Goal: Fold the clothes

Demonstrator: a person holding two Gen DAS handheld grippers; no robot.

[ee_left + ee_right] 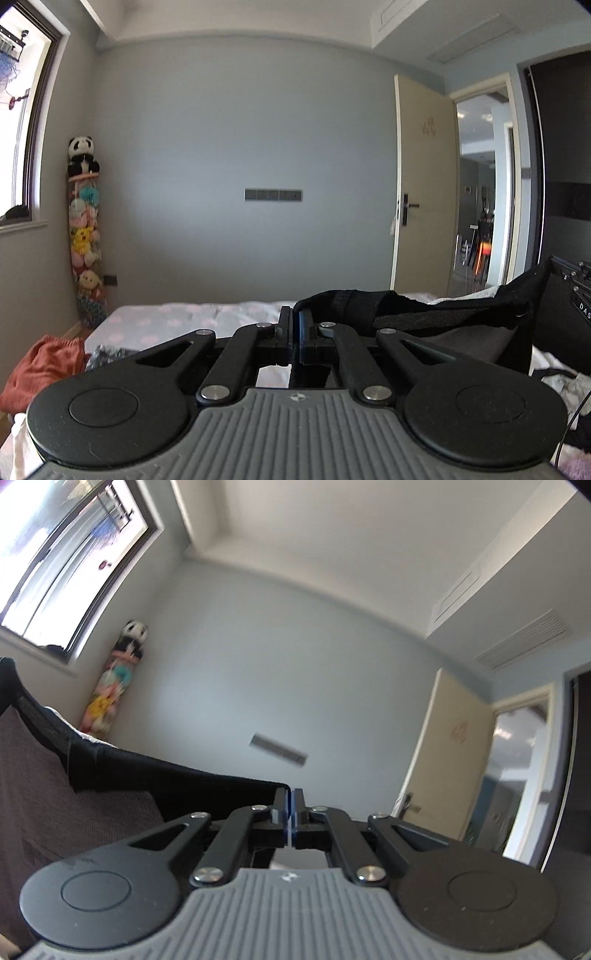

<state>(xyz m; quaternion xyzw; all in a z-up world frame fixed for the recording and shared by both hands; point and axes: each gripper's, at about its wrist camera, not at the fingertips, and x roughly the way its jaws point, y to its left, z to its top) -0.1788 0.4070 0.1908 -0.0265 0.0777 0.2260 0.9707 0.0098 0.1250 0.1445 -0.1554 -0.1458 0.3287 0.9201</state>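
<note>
While both grippers, left (295,325) and right (290,808), pinched the black garment (424,314) taut mid-frame, unfolded above the bed (177,321), other clothes (44,365) lay crumpled lower left.

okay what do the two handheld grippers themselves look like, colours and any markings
The left gripper and right gripper look identical: matte black linkage arms with silver pivot screws, round black discs at either side, a ribbed grey base bearing a small round emblem, and blue pads on the finger faces. No hand or sleeve shows.
</note>
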